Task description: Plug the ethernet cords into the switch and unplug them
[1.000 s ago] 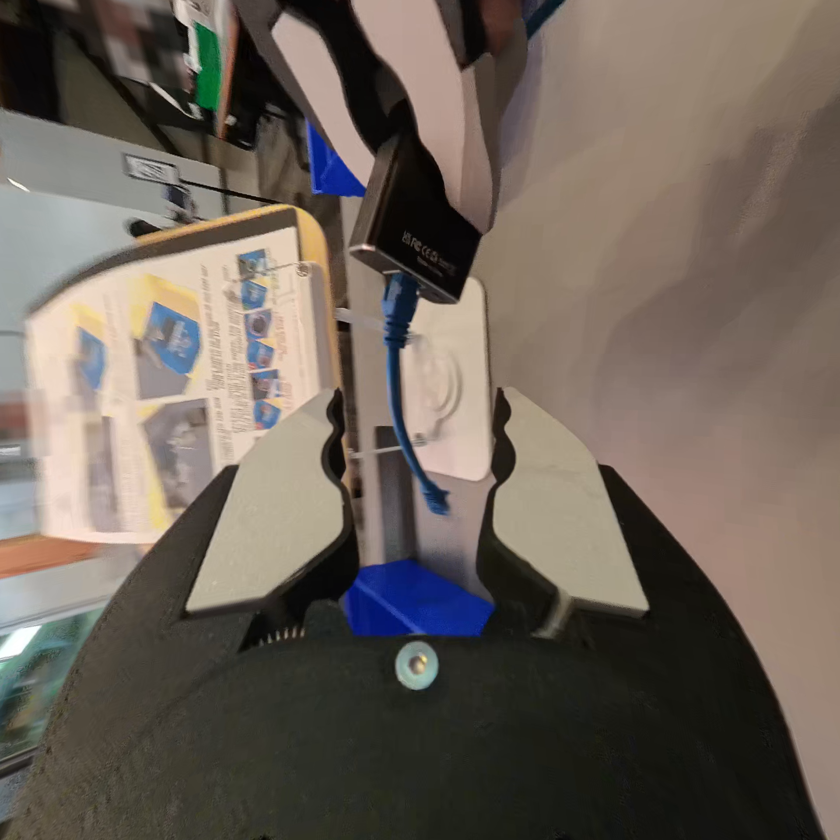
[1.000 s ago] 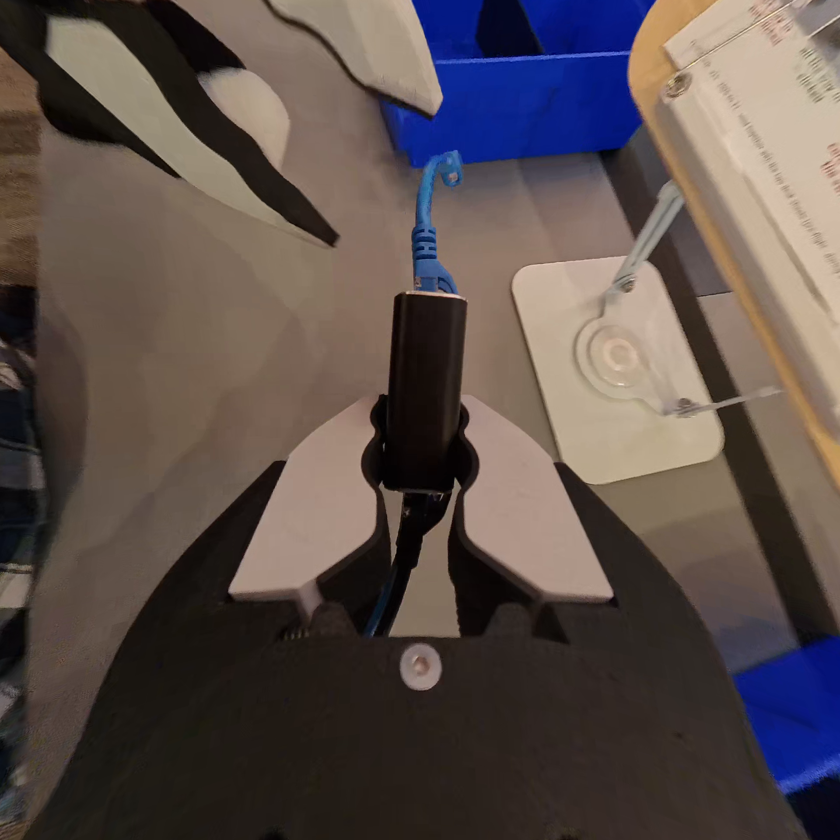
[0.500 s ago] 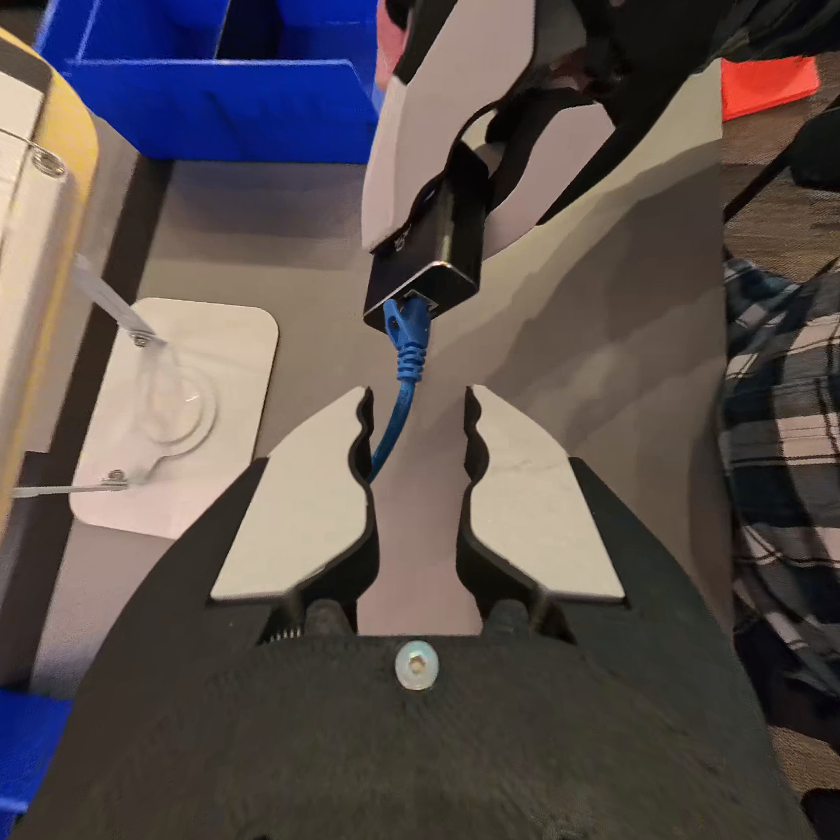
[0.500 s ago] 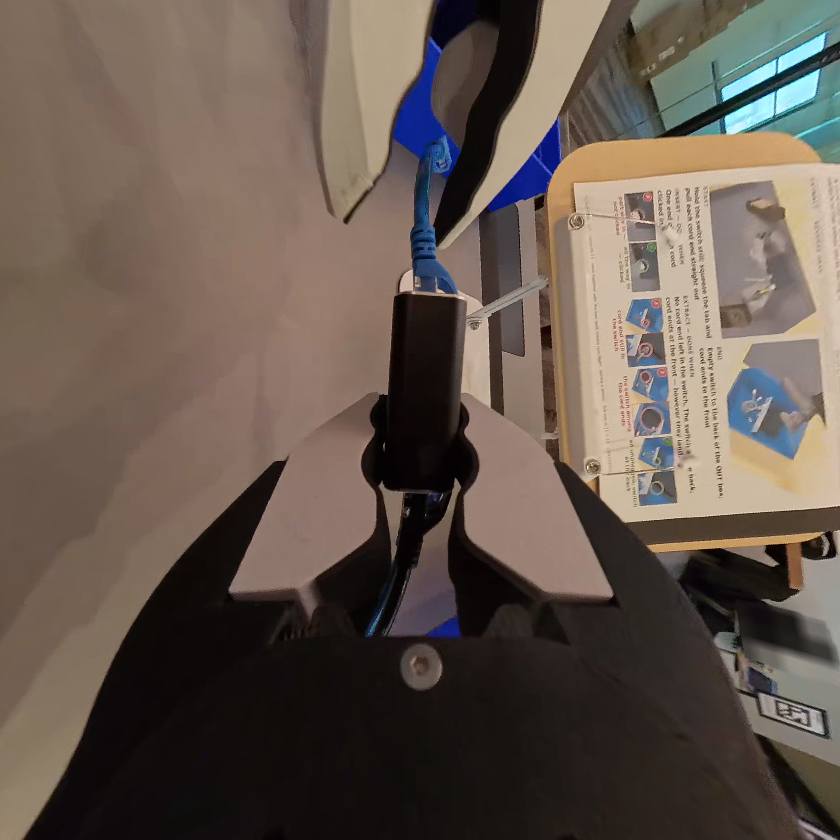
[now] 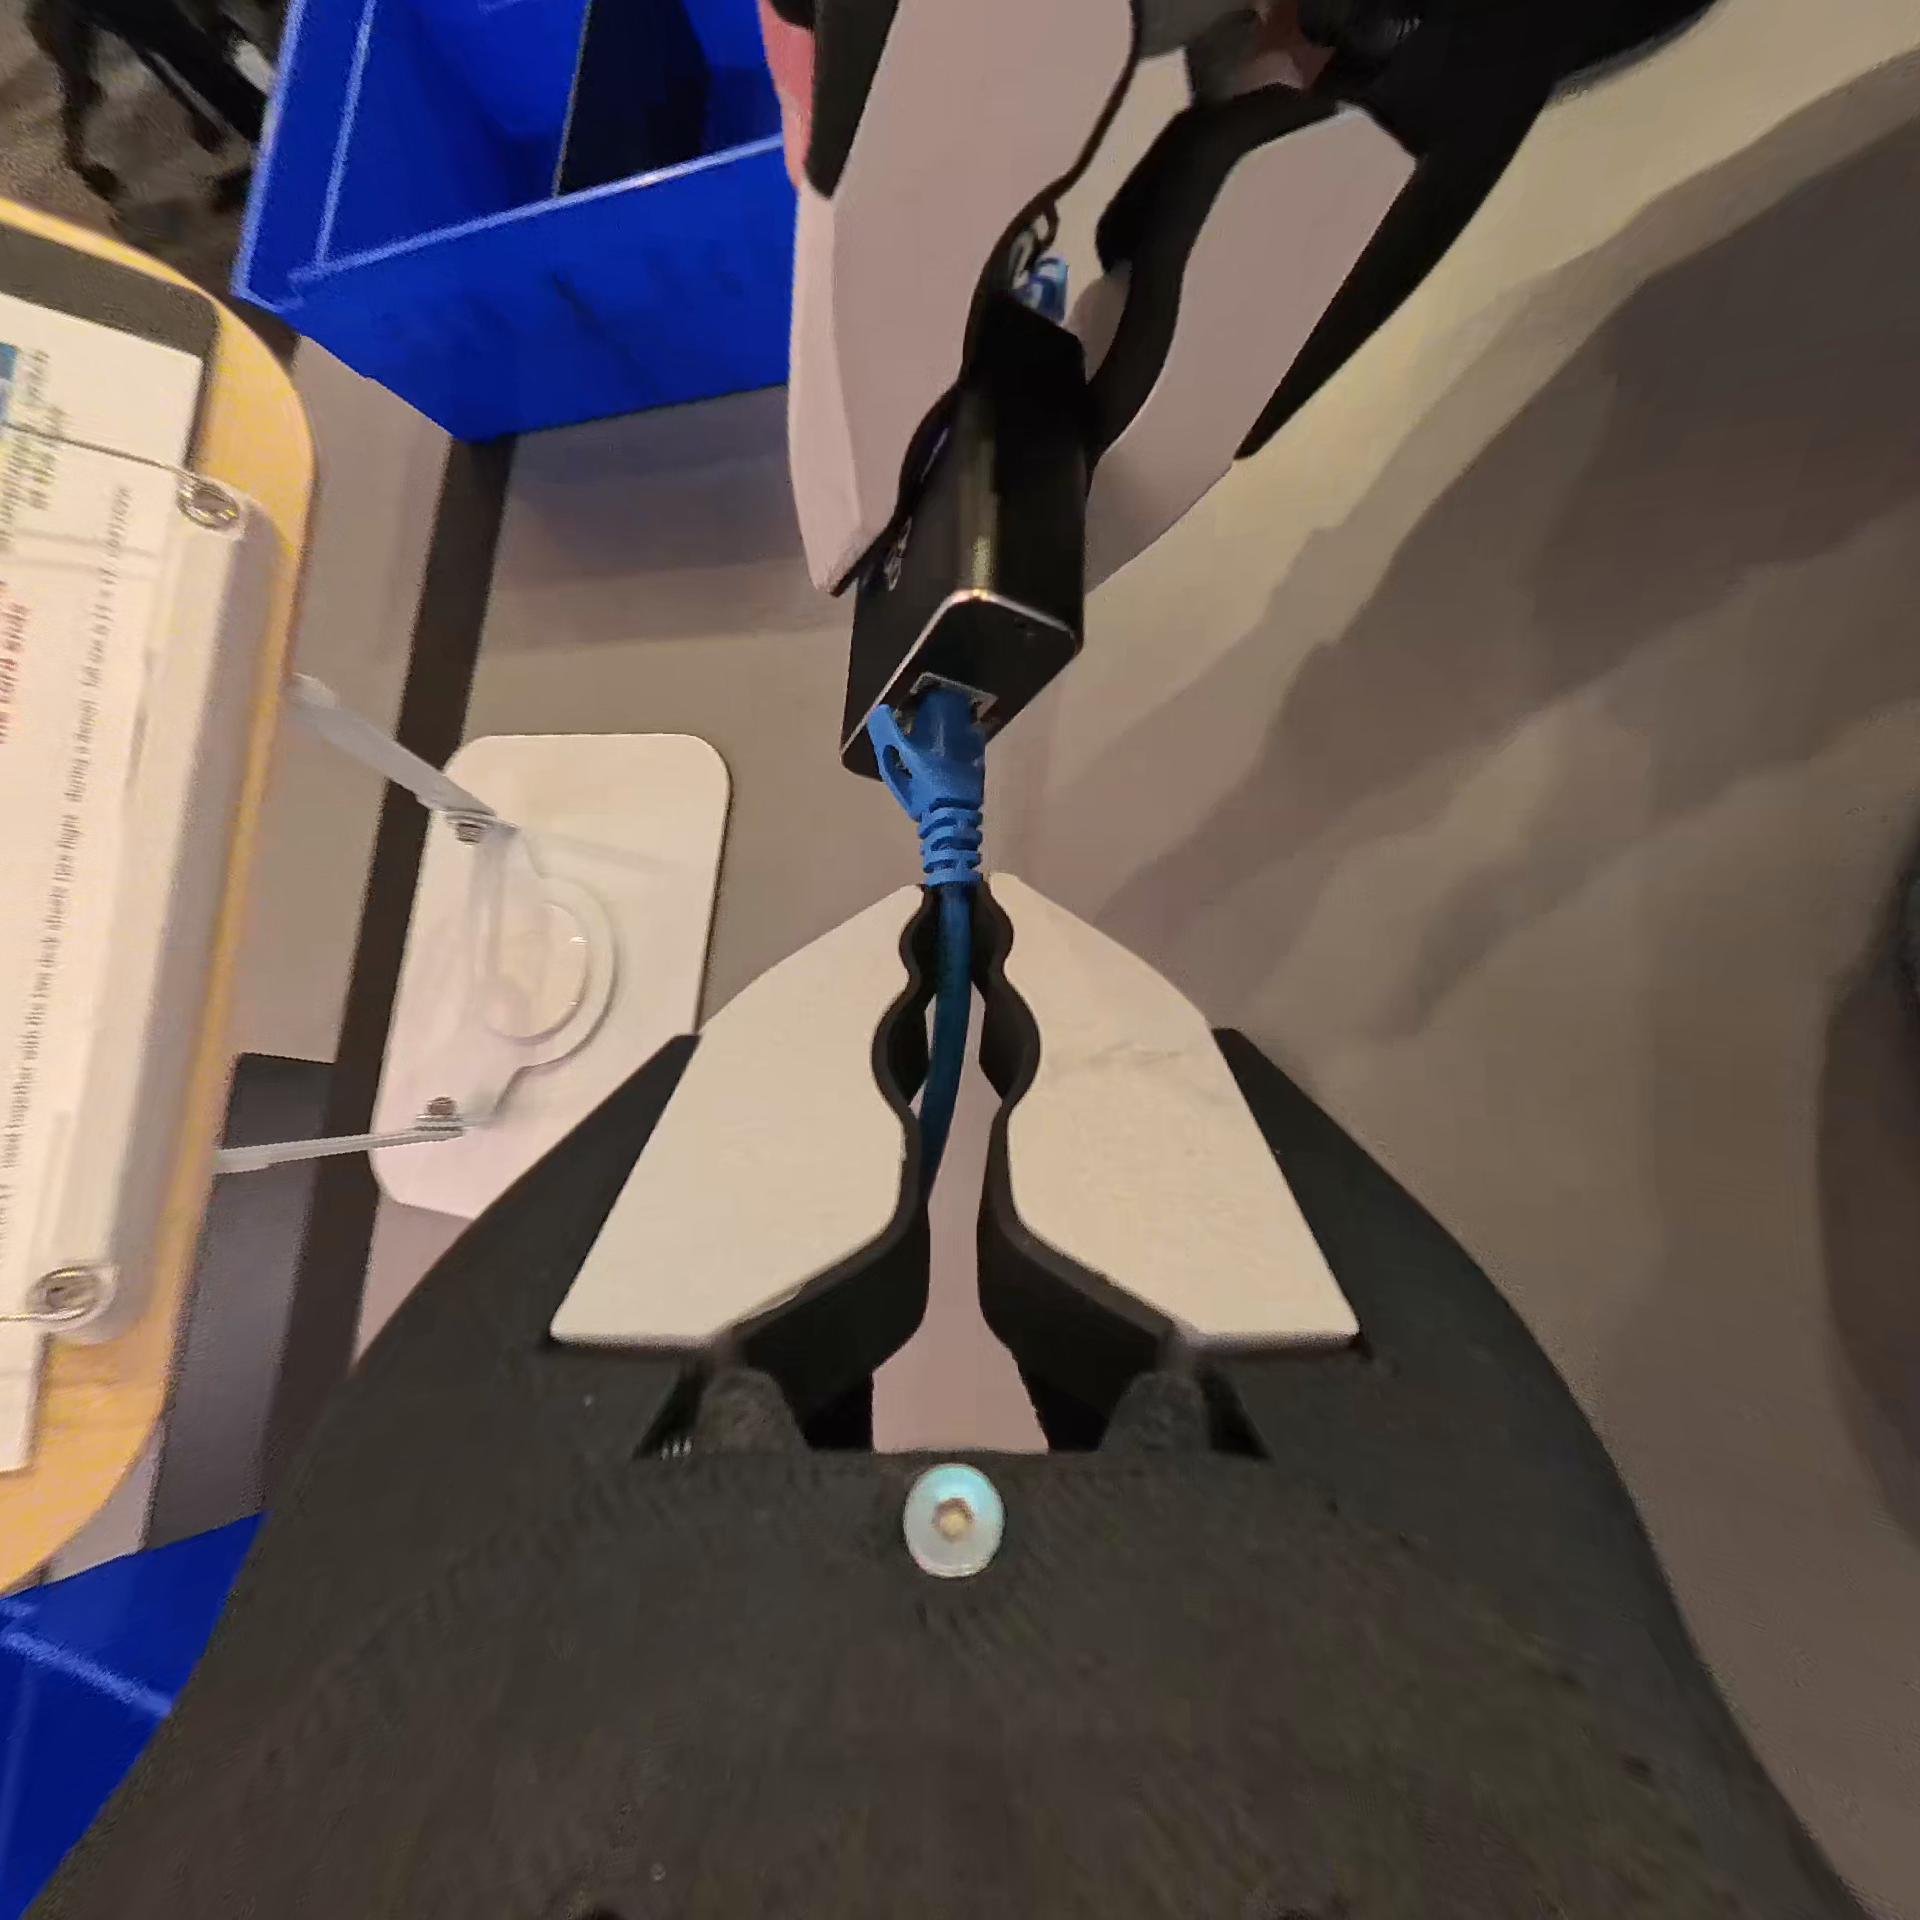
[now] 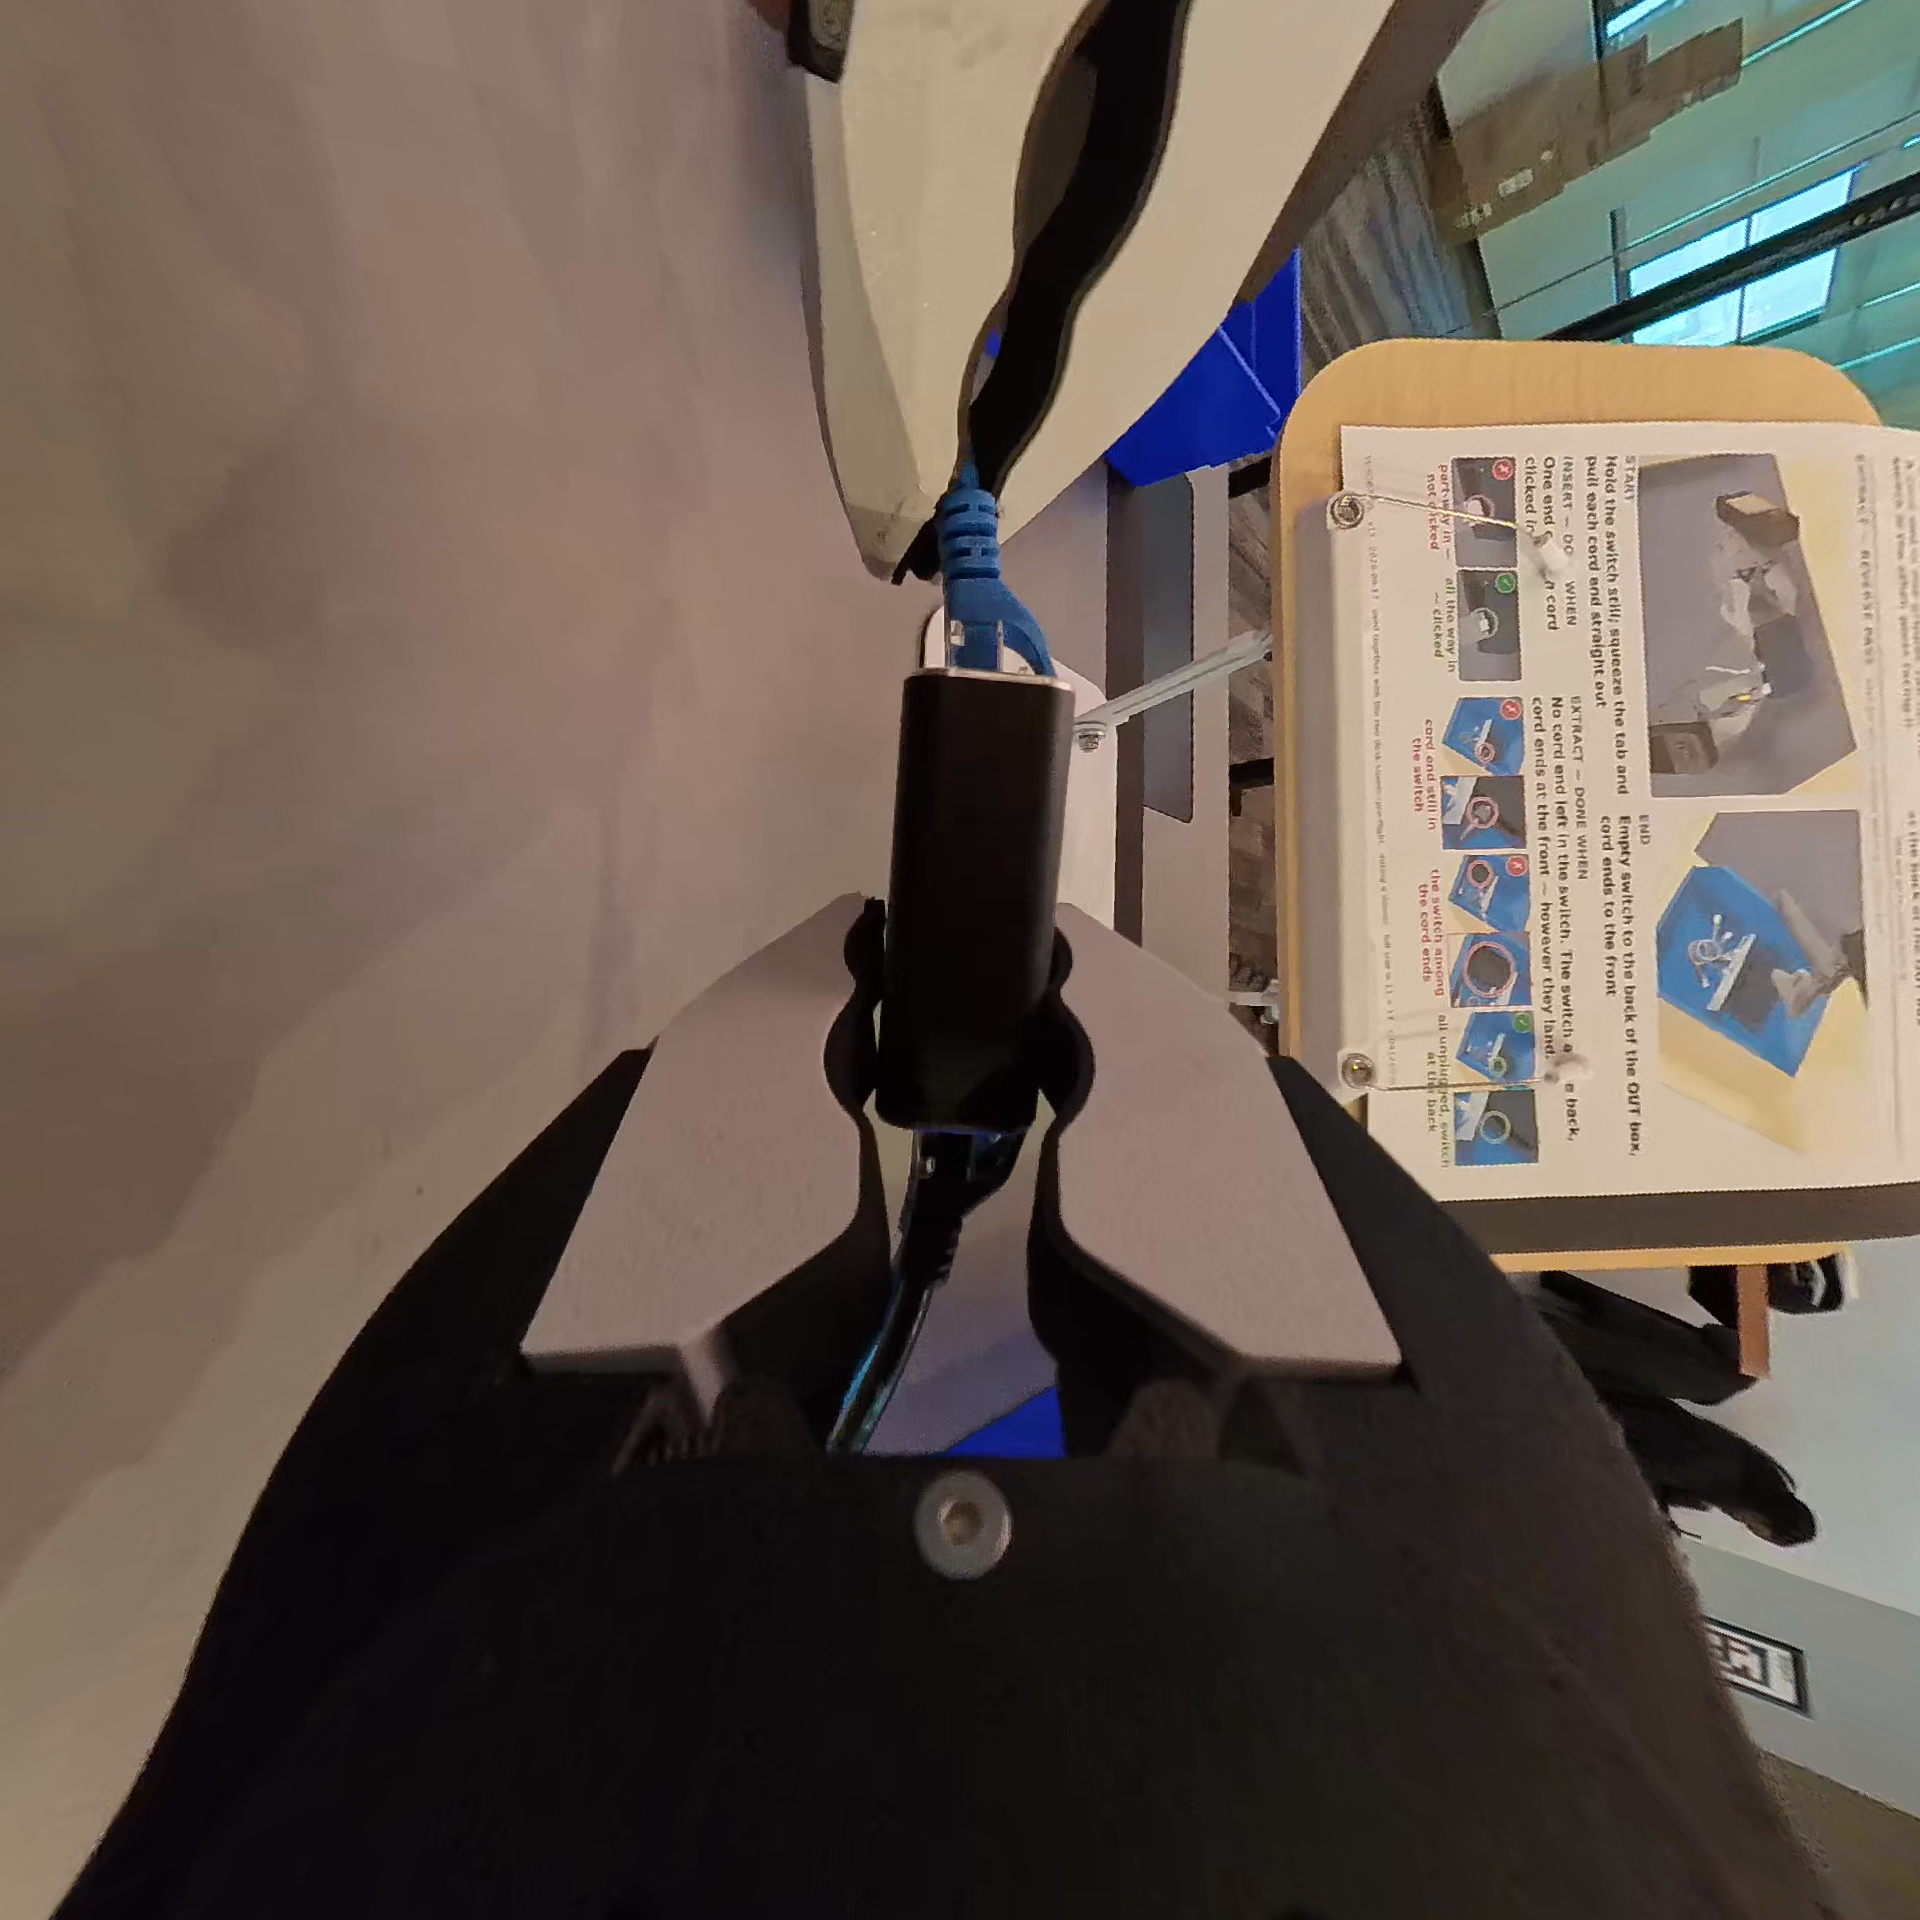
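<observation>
Glossy black switch point(image 6: 971, 883), ribbed blue rubbery cord boot point(image 5: 948, 831), matt grey table point(image 5: 1455, 831).

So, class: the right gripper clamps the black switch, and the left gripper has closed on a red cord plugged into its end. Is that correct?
Not quite: the cord is blue, not red, as the left wrist view shows. The rest stands: the right gripper clamps the black switch, and the left gripper has closed on the plugged-in cord.
</observation>
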Demonstrator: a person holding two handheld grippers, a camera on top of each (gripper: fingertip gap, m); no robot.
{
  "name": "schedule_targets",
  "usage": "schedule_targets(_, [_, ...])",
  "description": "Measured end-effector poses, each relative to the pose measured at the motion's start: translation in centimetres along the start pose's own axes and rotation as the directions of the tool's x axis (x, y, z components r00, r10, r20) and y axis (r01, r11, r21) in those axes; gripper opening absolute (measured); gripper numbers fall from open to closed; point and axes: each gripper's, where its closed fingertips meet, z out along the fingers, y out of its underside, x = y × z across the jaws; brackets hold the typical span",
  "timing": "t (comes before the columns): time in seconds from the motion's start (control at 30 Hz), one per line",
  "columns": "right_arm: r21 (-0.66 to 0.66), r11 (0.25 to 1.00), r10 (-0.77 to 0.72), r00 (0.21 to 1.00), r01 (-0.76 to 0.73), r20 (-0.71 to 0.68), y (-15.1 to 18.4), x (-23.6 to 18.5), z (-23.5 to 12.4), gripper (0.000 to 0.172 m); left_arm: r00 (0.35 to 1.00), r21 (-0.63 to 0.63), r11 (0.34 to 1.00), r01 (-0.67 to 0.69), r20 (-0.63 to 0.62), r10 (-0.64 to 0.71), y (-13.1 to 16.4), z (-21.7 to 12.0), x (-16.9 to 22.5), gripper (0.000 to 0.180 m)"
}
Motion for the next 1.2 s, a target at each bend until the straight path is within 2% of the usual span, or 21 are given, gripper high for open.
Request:
schedule_targets(0.07, [0.013,1.0,0.014,0.999,-0.015,0.034,0.0,-0.3,0.0,0.029,0.996,-0.016,0.998,-0.06,0.066,0.061,-0.2,-0.1,-0.2,0.005])
schedule_targets(0.23, [0.013,0.994,0.108,0.992,-0.109,0.063,0.2,0.4,-0.4,0.055,0.977,-0.077,0.988,-0.133,0.158,0.144,0.2,0.2,-0.7,0.005])
schedule_targets(0.47, [-0.029,0.99,0.141,0.99,-0.141,-0.021,0.4,0.5,-1.3,0.068,0.927,-0.134,0.978,-0.162,0.318,0.197,-0.2,-0.3,-2.1,0.005])
schedule_targets(0.63, [-0.047,0.992,0.109,0.981,-0.118,-0.161,0.5,1.0,-0.8,0.08,0.899,-0.127,0.979,-0.159,0.391,0.197,-1.1,-0.4,-2.1,0.004])
schedule_targets(0.83, [-0.02,0.997,0.064,0.981,-0.068,-0.181,0.0,0.9,0.6,0.069,0.894,-0.097,0.981,-0.169,0.404,0.194,-2.5,-0.4,-1.1,0.004])
schedule_targets(1.03, [0.017,0.993,0.115,0.985,-0.114,-0.127,0.1,1.2,0.5,0.052,0.872,-0.123,0.974,-0.188,0.436,0.223,-2.5,-0.4,-0.9,0.004])
schedule_targets(1.13, [-0.001,0.996,0.086,0.986,-0.087,-0.144,0.3,1.3,0.5,0.044,0.884,-0.104,0.98,-0.17,0.423,0.199,-2.7,-0.1,-0.7,0.004])
schedule_targets(1.2, [-0.007,0.999,0.051,0.985,-0.053,-0.166,0.2,1.4,0.5,0.026,0.883,-0.097,0.98,-0.174,0.426,0.199,-2.9,-0.2,-0.7,0.004])
